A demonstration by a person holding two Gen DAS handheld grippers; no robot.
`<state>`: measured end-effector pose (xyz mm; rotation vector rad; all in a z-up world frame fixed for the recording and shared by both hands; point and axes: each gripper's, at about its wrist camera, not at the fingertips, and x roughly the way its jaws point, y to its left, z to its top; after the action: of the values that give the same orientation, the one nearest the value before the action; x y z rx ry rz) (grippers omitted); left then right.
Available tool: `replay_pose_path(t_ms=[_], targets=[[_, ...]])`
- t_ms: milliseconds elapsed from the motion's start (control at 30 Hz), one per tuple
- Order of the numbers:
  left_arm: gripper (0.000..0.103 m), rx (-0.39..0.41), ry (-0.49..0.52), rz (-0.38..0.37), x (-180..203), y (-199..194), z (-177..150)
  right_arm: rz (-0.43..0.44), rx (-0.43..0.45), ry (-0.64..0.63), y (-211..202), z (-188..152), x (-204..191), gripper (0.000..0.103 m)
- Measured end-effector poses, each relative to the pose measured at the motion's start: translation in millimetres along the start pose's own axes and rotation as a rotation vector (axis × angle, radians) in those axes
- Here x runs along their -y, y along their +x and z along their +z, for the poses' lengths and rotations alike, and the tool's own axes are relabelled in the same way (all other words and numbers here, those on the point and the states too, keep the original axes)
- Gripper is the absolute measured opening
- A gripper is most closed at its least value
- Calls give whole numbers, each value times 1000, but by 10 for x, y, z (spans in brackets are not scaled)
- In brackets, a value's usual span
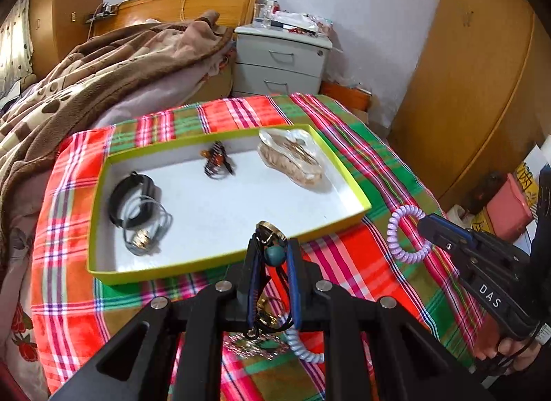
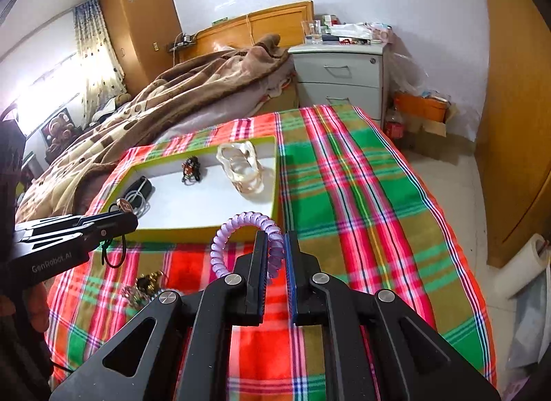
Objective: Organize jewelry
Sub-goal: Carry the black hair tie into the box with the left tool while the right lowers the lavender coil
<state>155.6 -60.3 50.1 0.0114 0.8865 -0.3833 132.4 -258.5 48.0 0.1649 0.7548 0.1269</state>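
Note:
A yellow-rimmed white tray (image 1: pixel 347 177) (image 2: pixel 275 173) lies on the plaid cloth. It holds a black band with a grey cord (image 1: pixel 137 208) (image 2: pixel 137 191), a dark beaded piece (image 1: pixel 217 160) (image 2: pixel 191 168) and a shell dish (image 1: pixel 292 156) (image 2: pixel 242 166). My left gripper (image 1: pixel 272 249) (image 2: pixel 127 220) is shut on a black cord hair tie with a green bead and gold charm (image 1: pixel 270 244) (image 2: pixel 113 253), held at the tray's near edge. My right gripper (image 2: pixel 275 246) (image 1: pixel 425 225) is shut on a purple spiral hair tie (image 2: pixel 237 225) (image 1: pixel 396 235), held above the cloth beside the tray.
More jewelry lies on the cloth near me: a gold and sparkly pile (image 2: pixel 144 285) (image 1: pixel 255 339) and a pale blue spiral tie (image 1: pixel 303 346). A bed with a brown blanket (image 1: pixel 103 67) stands to the left, and a grey nightstand (image 1: pixel 279 60) behind.

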Motion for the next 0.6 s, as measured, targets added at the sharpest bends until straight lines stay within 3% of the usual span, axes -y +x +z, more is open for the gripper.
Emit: replay_pose_path(t_ms=[300,600], targets=[[16,25,-32,20,-267,-18,226,31,10,-9,156,239,-160,10],[16,22,-66,49,-607,170,500,60,-35,-27,531,403,-373,10]])
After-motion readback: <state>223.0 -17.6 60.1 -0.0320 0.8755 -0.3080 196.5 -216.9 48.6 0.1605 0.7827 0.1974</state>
